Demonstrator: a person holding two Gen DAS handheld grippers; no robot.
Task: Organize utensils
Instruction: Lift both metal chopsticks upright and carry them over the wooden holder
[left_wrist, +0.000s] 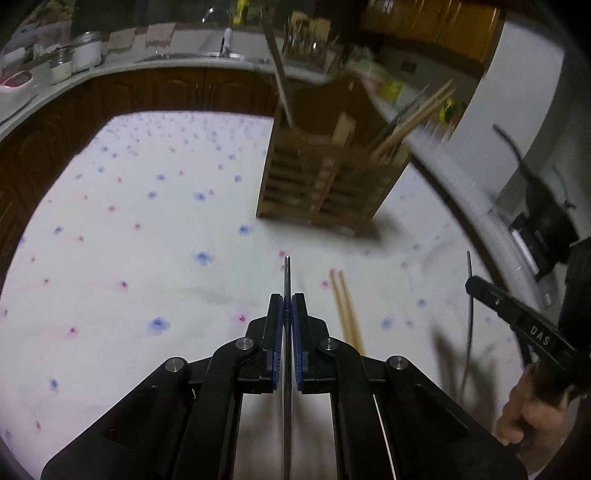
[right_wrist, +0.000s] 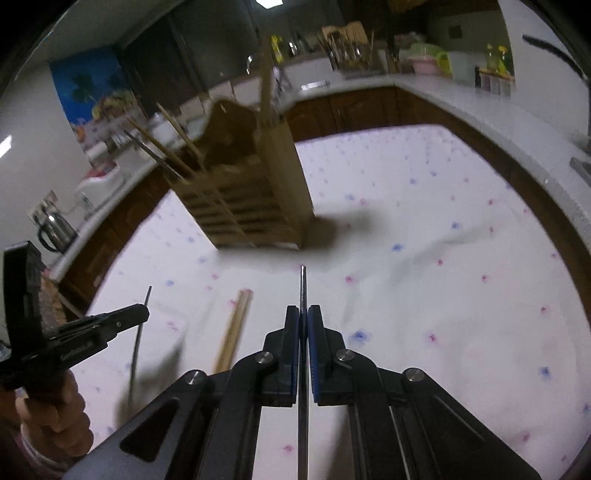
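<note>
My left gripper (left_wrist: 287, 297) is shut on a thin metal chopstick (left_wrist: 287, 273) whose tip pokes out ahead of the pads, above the floral cloth. My right gripper (right_wrist: 303, 308) is shut the same way on a second metal chopstick (right_wrist: 303, 284). Each gripper shows in the other's view: the right gripper (left_wrist: 476, 286) at the right edge, the left gripper (right_wrist: 142, 312) at the left. A pair of wooden chopsticks (left_wrist: 345, 310) (right_wrist: 236, 325) lies on the cloth between them. Beyond stands a slatted wooden utensil holder (left_wrist: 325, 173) (right_wrist: 251, 195) with several chopsticks leaning out of it.
A table under a white floral cloth (left_wrist: 147, 221) fills the foreground. Dark wooden cabinets and a pale counter (left_wrist: 166, 62) wrap around behind it, with a sink, pots (left_wrist: 86, 50) and a kettle (right_wrist: 55, 225). A person's hand (left_wrist: 524, 410) grips the right gripper's handle.
</note>
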